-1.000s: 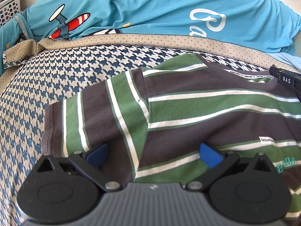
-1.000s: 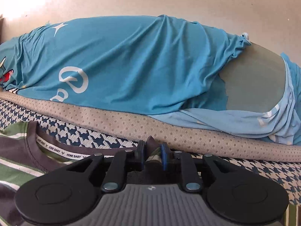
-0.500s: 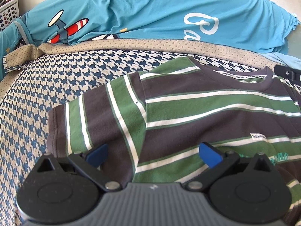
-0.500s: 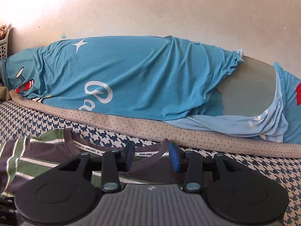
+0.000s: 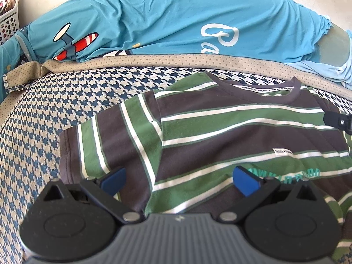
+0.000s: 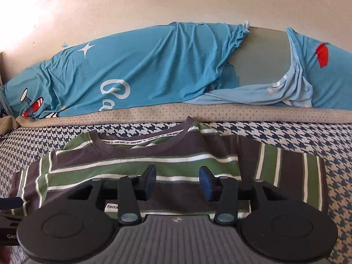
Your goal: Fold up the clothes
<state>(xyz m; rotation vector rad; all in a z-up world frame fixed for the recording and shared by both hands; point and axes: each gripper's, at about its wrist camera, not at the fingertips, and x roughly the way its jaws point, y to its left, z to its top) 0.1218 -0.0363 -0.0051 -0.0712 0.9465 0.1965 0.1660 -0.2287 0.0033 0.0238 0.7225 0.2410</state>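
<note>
A blue sheet (image 6: 154, 70) covers the bedding behind. The striped shirt (image 5: 220, 132) lies flat on the houndstooth cover (image 5: 44, 114). Above it, the left gripper (image 5: 179, 180) is spread wide; the right gripper (image 6: 177, 181) is opening, empty.

Left gripper (image 5: 179, 179), fingers apart, hovers seemingly just above the flat striped shirt (image 5: 220, 132).
</note>
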